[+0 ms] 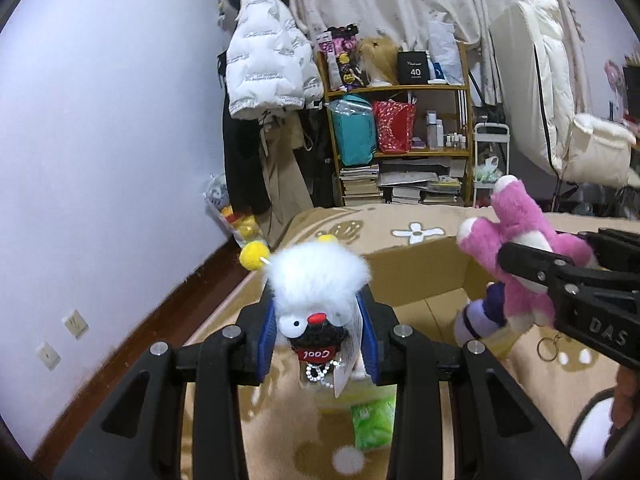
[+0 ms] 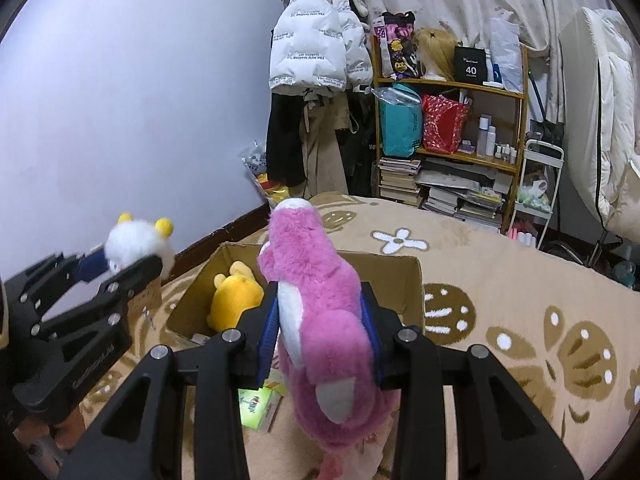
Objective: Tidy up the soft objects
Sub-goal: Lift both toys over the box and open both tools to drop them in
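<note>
Fluffy white toy with yellow pom-poms; shaggy pink plush.

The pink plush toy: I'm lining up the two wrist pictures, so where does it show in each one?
Left wrist view: the pink plush toy is at the right edge, clamped in the right gripper, above the cardboard box.
Right wrist view: the toy fills the lower centre, between the blue pads, just in front of the box.
Shared landmark: the wooden shelf against the curtain.
</note>
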{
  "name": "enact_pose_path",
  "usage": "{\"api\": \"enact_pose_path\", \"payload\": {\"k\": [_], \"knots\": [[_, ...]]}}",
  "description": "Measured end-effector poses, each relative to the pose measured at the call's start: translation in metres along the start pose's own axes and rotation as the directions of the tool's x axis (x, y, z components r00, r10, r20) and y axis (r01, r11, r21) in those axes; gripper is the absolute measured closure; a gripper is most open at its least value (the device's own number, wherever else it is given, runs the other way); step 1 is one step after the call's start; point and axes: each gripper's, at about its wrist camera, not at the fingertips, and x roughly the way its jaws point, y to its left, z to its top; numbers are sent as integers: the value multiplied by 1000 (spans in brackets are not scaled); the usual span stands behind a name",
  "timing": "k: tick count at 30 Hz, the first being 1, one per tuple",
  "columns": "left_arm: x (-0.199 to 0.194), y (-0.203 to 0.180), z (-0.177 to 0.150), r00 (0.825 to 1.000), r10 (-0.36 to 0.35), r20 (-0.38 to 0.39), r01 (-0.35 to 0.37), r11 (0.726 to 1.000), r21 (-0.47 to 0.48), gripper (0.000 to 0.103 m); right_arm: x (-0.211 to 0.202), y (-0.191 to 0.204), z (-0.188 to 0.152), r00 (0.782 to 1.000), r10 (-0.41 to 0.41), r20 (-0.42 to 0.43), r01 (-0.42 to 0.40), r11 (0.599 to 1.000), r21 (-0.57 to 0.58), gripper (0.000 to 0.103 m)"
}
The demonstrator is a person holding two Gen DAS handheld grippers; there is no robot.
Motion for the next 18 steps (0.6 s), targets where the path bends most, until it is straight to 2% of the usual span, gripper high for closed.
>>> {"api": "enact_pose_path", "payload": {"k": [3,11,18], "knots": [[12,-4,4,1000,3,12,-3,1000,29,69,8,-2,2,1000,0,-16,0,1000,-18,64],[38,-5,5,999,-23,-27,24,1000,14,69,29,-8,8,1000,12,-26,-13,999,-36,63],[63,-7,-2,994,-37,-100,38,999,9,67,49,-15,-1,997,61,-53,-62,998,-8,63]]}}
